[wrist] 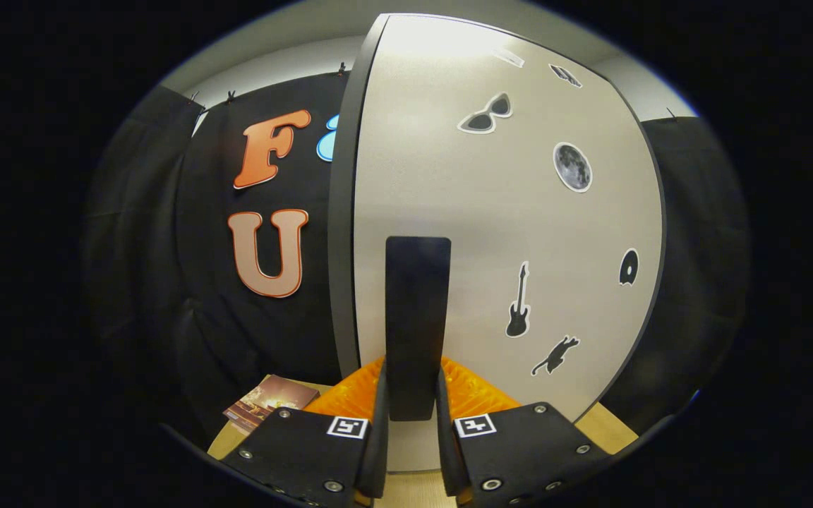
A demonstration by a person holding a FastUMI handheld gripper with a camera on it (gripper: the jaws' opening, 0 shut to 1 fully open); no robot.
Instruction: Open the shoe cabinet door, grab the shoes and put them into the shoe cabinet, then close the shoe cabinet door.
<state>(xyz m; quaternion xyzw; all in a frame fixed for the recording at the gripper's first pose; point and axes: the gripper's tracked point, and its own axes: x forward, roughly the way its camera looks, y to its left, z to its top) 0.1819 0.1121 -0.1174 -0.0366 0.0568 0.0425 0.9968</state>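
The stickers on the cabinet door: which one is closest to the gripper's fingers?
The cat sticker, lowest on the door, just right of the gripper shut on the handle. The guitar sticker sits just above it; the rest are higher.

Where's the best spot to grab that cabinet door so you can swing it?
The handle: the door is a flat panel, and this upright bar is its one raised part. Come straight at the front with a finger on each side. The gripper looks set that way, its fingers hugging the bar's lower end, probably already pinching it.
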